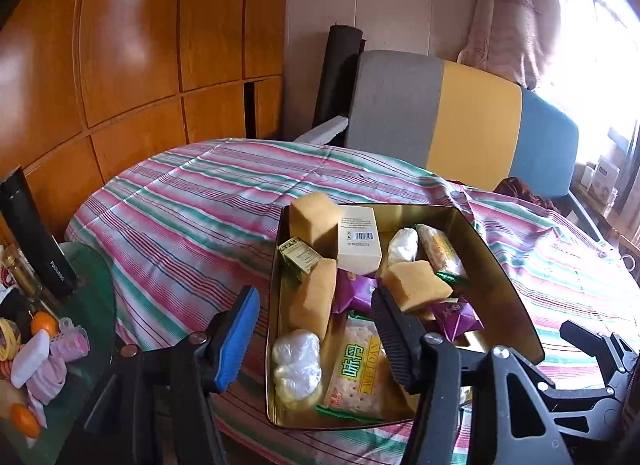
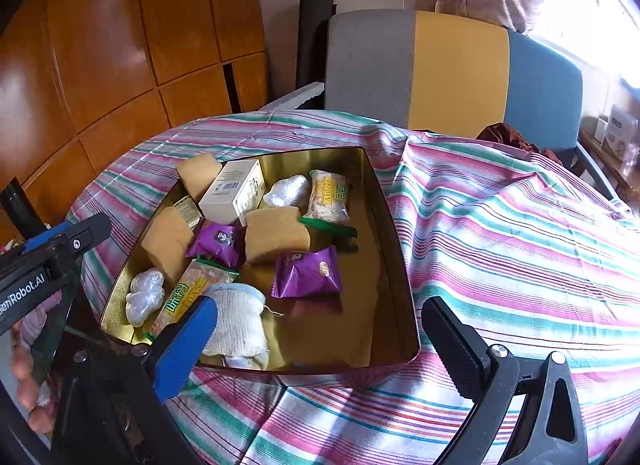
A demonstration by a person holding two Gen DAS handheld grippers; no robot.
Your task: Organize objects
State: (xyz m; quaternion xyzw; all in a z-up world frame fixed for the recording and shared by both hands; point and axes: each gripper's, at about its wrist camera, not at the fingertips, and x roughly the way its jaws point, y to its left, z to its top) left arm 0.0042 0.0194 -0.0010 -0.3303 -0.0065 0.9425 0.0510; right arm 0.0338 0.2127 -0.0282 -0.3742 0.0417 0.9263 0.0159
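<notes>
A gold tin tray (image 1: 504,265) (image 2: 394,233) sits on the striped cloth. It holds yellow sponge blocks (image 1: 416,285) (image 2: 276,235), a white barcoded box (image 1: 358,239) (image 2: 234,195), purple snack packets (image 2: 308,273), cracker packets (image 1: 356,377) (image 2: 330,197) and white wrapped lumps (image 1: 296,361) (image 2: 146,295). My left gripper (image 1: 316,339) hangs over the tray's near left corner, its blue pad outside the wall, jaws apart, nothing pinched. My right gripper (image 2: 320,345) stands wide open over the tray's near edge. A white cloth bundle (image 2: 240,321) lies beside its blue pad.
A glass side table (image 1: 92,285) on the left carries oranges (image 1: 43,323), pink items and a black flask (image 1: 38,233). A grey, yellow and blue chair back (image 1: 460,121) stands behind the table. A wooden wardrobe fills the left. A hand (image 2: 24,385) shows at lower left.
</notes>
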